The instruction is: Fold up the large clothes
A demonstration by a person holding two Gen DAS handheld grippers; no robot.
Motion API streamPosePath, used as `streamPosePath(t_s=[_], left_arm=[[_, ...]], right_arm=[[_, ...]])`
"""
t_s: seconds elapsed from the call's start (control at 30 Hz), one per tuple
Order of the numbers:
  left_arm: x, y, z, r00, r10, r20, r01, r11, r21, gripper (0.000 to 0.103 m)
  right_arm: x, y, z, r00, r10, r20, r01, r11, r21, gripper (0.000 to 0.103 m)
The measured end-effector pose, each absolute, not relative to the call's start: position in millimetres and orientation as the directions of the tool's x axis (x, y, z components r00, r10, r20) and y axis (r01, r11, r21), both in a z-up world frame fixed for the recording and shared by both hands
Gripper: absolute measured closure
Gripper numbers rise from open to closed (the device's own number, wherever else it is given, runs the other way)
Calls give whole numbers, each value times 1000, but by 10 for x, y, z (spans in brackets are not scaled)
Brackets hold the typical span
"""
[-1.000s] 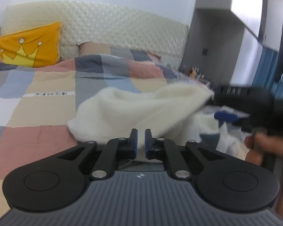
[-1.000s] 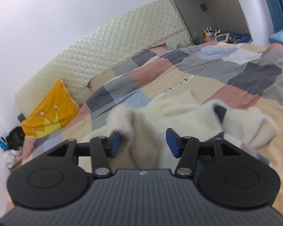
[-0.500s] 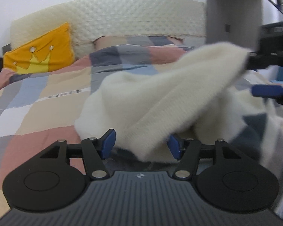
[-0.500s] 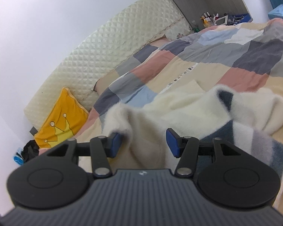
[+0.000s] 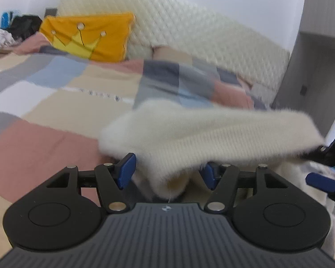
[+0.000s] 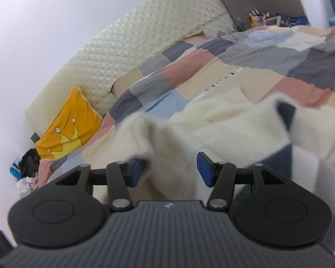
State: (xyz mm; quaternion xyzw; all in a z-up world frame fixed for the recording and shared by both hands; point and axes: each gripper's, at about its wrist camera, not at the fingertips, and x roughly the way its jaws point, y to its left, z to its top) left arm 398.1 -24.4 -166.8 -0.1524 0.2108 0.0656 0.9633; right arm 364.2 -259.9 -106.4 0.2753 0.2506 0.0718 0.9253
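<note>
Left wrist view: the left gripper [image 5: 167, 172] has its blue pads spread wide, and a fold of a fluffy cream sweater [image 5: 212, 134] hangs loosely between them without being pinched. The sweater lies on a patchwork quilt [image 5: 55, 111] covering a bed, with a yellow crown cushion [image 5: 89, 38] against the quilted headboard [image 5: 189, 29]. In the right wrist view, the right gripper [image 6: 170, 169] is half spread; sweater fabric fills the gap, but whether it is gripped cannot be told.

Left gripper [image 5: 167, 170] and right gripper [image 6: 170, 168] both angle downward, blue-padded jaws standing apart
</note>
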Motion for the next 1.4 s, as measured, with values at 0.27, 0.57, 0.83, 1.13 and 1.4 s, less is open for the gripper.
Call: streamPosePath(t_s=[0.27,0.57,0.83,1.13,1.4], left_arm=[[4018,48,-1671,880,93,-465,-254,920,-297,35],[3760,197,-1656,915,-9,-402,-166,902,-398,35],[3751,256,-1635,915,-10,-404,-172,895,-411,36],[4188,111,-1763,872,51,-486,-239,912,-333,42],[4179,256,-1739,887,110,-450,-281,900,-334,91]], right_arm=[[3699,-2362,-990,845,367,-390,-124,843,524,48],[3594,-2473,-867,921,274,-278,-82,831,551,48],[3619,-2505,-869,926,277,-256,-88,819,567,49],[3599,-2461,-894,919,278,-281,-85,834,545,49],[3650,-2244,-992,894,250,-371,-84,908,410,52]])
